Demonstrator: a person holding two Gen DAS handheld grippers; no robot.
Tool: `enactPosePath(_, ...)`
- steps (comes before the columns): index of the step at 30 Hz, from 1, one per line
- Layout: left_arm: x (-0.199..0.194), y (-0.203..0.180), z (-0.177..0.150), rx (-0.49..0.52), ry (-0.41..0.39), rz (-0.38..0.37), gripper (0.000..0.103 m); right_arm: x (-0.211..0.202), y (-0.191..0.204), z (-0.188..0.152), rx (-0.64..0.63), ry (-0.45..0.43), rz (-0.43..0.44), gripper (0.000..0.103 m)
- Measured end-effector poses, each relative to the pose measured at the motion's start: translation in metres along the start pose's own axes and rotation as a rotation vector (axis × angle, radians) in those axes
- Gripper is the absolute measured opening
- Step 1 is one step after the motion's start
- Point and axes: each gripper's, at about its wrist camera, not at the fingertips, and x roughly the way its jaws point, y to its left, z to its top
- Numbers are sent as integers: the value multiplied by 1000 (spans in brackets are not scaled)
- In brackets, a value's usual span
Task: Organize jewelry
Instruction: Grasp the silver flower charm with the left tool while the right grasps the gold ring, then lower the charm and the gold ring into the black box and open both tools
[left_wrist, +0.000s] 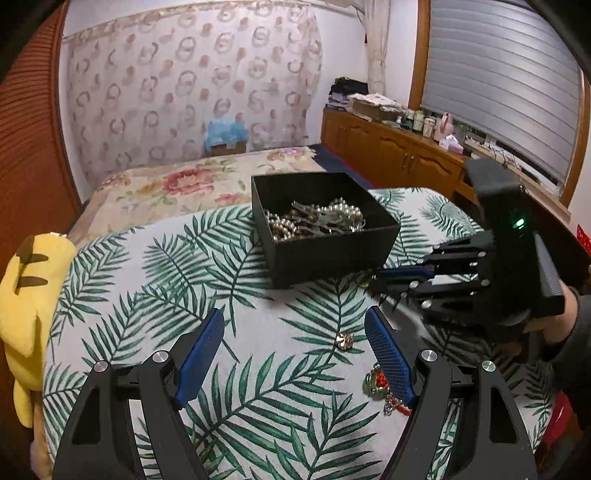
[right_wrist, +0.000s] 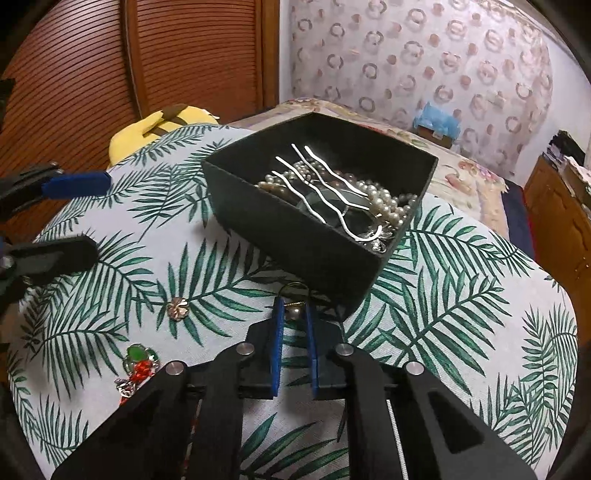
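Observation:
A black open box (left_wrist: 332, 251) (right_wrist: 295, 236) sits on a palm-leaf cloth and holds pearl strands (left_wrist: 317, 219) (right_wrist: 388, 203) and silver wavy hair forks (right_wrist: 325, 184). My right gripper (right_wrist: 294, 314) (left_wrist: 380, 277) is shut on a pearl earring with a gold hook (right_wrist: 294, 312), just in front of the box's near wall. My left gripper (left_wrist: 293, 325) (right_wrist: 79, 218) is open and empty above the cloth. A small gold flower piece (left_wrist: 344, 340) (right_wrist: 178, 308) lies between the left fingers. A green-and-red brooch (left_wrist: 376, 384) (right_wrist: 138, 363) lies by the left gripper's right finger.
The cloth covers a round table (left_wrist: 147, 266) (right_wrist: 480, 295). A yellow plush toy (left_wrist: 26, 295) (right_wrist: 162, 125) sits at its far-left edge. A flowered bed (left_wrist: 203, 177) lies behind, with a wooden cabinet (left_wrist: 388, 147) beside it and a slatted wardrobe door (right_wrist: 110, 55).

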Motion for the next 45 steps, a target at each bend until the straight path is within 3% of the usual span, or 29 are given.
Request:
enactPosePath(8, 21, -4, -11, 9, 70, -3, 74, -26, 6, -9, -21, -41, 9, 9)
enactPosePath(13, 30, -8, -13, 16, 103, -22, 51, -43, 4, -15, -17, -65, 24, 9)
enactPosePath(18, 36, -14, -13, 23, 120, -45, 41, -47, 0, -18, -7, -69, 24, 9)
enactPosePath(24, 39, -24, -12, 39, 122, -63, 40, -47, -2, -22, 0, -70, 15, 9)
enactPosePath(29, 49, -32, -12, 65, 144, -58, 24, -47, -5, -23, 5, -70, 14, 9)
enactPosePath(34, 49, -36, -11, 78, 139, -50, 23, -49, -8, -23, 4, -72, 10, 9)
enactPosePath(36, 49, -37, -11, 79, 138, -53, 14, -50, -8, -23, 4, -77, 9, 9)
enactPosePath(45, 42, -38, -8, 70, 114, -52, 14, -63, -9, -13, 7, -113, 6, 9)
